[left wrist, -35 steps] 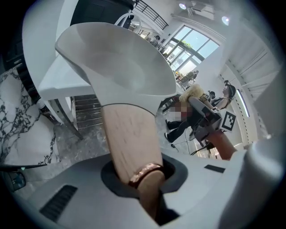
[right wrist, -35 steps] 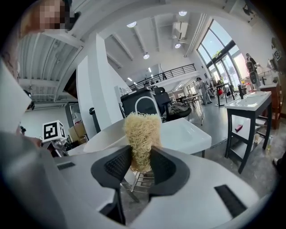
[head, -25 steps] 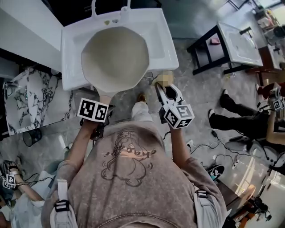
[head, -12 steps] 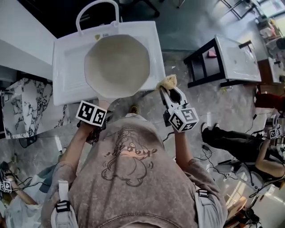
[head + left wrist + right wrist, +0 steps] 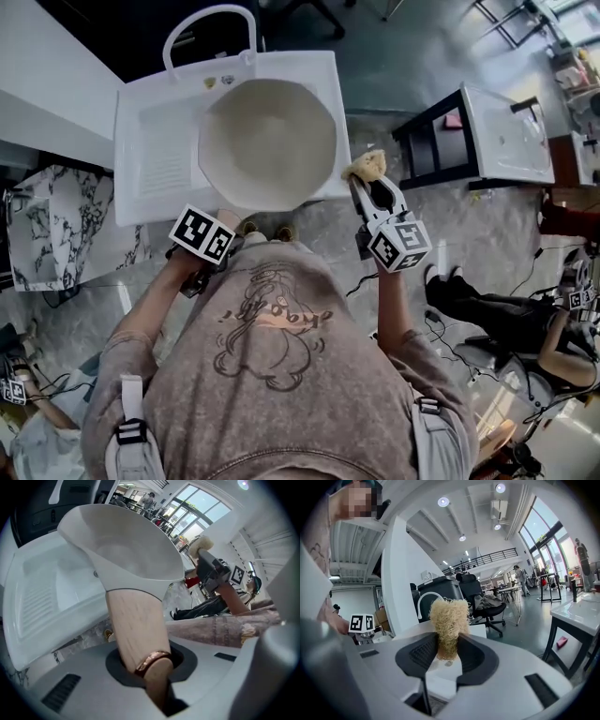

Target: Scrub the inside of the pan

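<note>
A cream pan [image 5: 267, 145] with a pale wooden handle [image 5: 136, 625] hangs tilted over the white sink [image 5: 155, 155]. My left gripper [image 5: 221, 234] is shut on that handle near its copper ring, and in the left gripper view [image 5: 151, 663] the handle fills the jaws. The pan's inside [image 5: 119, 550] looks bare. My right gripper [image 5: 371, 185] is shut on a straw-coloured fibre scrubber [image 5: 366, 166], just off the pan's right rim and beside the sink's right edge. In the right gripper view the scrubber [image 5: 449, 623] stands pinched between the pads, gripper [image 5: 447, 649].
An arched white faucet [image 5: 208, 28] rises at the sink's far edge. A black-framed stand with a white basin [image 5: 511, 117] is to the right. A marble panel [image 5: 56, 220] leans at left. A person's legs [image 5: 497, 305] and cables lie on the floor at right.
The pan has shifted right over the sink. My right gripper with the scrubber has moved up and closer to the pan's right rim. The left gripper keeps its hold on the handle.
</note>
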`<action>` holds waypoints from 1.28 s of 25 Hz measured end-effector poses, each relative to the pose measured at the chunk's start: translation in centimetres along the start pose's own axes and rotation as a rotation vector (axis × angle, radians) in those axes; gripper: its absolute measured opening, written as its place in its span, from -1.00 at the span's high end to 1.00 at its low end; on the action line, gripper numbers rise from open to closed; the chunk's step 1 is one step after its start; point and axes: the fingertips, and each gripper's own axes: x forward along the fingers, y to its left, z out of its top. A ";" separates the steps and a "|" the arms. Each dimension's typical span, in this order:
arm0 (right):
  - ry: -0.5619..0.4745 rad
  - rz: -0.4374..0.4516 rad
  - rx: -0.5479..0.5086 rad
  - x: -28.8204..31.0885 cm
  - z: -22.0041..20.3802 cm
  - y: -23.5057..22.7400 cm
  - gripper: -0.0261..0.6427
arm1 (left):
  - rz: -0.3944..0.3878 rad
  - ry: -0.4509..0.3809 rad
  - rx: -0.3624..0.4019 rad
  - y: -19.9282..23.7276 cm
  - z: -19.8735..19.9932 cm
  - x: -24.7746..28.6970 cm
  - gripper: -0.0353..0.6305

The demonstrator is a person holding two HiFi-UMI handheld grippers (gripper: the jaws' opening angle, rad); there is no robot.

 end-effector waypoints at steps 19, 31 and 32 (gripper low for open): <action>0.128 0.248 -0.233 11.0 -0.2 7.7 0.50 | -0.143 0.208 0.194 -0.6 2.2 3.4 0.73; 0.316 0.311 -0.325 15.2 -6.9 9.3 0.50 | -0.247 0.224 0.211 -2.1 3.3 3.7 0.69; 0.324 0.316 -0.308 15.5 -7.3 9.3 0.50 | -0.246 0.227 0.212 -2.0 3.2 3.7 0.69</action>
